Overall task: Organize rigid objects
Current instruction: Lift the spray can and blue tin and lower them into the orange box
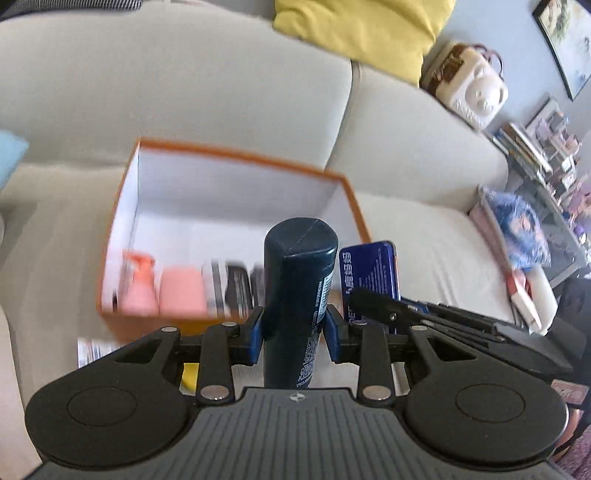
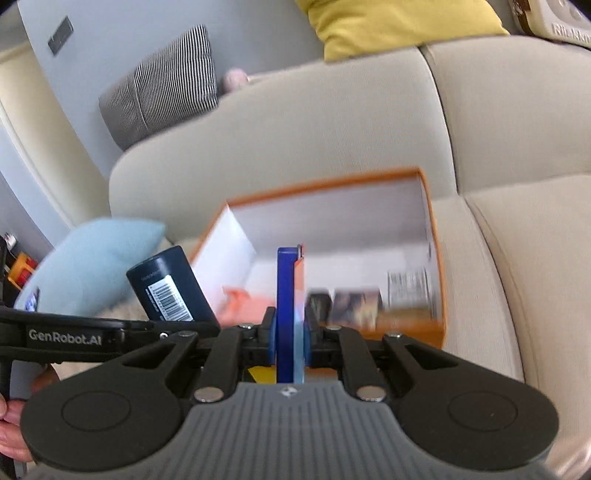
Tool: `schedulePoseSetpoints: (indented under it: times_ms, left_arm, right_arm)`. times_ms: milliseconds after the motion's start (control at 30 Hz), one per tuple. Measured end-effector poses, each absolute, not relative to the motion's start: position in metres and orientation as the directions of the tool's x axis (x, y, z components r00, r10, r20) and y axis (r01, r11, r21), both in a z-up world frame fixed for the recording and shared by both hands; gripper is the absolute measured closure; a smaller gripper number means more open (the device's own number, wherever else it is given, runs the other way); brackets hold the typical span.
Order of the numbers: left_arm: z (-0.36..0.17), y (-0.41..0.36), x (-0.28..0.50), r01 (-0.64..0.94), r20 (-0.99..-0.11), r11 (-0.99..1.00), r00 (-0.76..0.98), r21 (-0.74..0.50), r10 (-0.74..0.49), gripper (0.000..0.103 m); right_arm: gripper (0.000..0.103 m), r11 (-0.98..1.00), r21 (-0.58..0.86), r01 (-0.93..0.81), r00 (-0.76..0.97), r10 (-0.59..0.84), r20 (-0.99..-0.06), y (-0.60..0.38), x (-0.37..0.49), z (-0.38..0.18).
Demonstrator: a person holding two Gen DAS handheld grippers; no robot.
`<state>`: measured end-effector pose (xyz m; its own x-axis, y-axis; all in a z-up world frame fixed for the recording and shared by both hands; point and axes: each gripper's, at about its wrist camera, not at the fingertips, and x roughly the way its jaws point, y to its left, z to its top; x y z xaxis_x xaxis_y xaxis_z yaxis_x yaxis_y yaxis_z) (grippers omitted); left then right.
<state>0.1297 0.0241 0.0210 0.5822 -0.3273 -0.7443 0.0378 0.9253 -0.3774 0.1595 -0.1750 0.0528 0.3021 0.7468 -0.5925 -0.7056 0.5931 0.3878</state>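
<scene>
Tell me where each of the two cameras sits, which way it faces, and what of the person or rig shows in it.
Left wrist: behind the left gripper, jaws shut on the dark can, facing the orange box on the sofa; the right gripper intrudes.
Right wrist: behind the right gripper, jaws shut on the blue box, facing the same box; a hand shows.
Shared: orange box, can, blue box, sofa, yellow cushion.

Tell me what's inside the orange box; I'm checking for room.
In the box: a pink pump bottle, a pink container and blurred packages along the near wall. The can hides the right corner.
</scene>
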Motion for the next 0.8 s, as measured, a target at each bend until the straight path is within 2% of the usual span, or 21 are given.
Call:
schedulePoseSetpoints:
  times_ms: [200, 400, 600, 800]
  left_arm:
    - [0.032, 0.039, 0.195, 0.026, -0.770, 0.956, 0.587, -0.292, -0.251, 0.066]
    - [0.005, 0.057, 0.252, -0.050, -0.812, 0.966, 0.553, -0.255, -0.185, 0.066]
    - [-0.051, 0.082, 0.288, -0.277, -0.806, 0.845, 0.530, -0.457, -0.262, 0.066]
    - [-0.092, 0.077, 0.304, -0.430, -0.800, 0.732, 0.541, -0.528, -0.260, 0.066]
  right_arm:
    - [0.090, 0.575, 0.377, -0.726, 0.317, 0.767, -0.558, -0.144, 0.195, 0.073]
    - [0.090, 0.572, 0.342, -0.745, 0.332, 0.763, -0.555, -0.110, 0.226, 0.066]
    - [0.090, 0.578, 0.315, -0.753, 0.313, 0.736, -0.601, -0.080, 0.248, 0.039]
    - [0.089, 0.588, 0.288, -0.756, 0.297, 0.700, -0.650, -0.060, 0.268, 0.013]
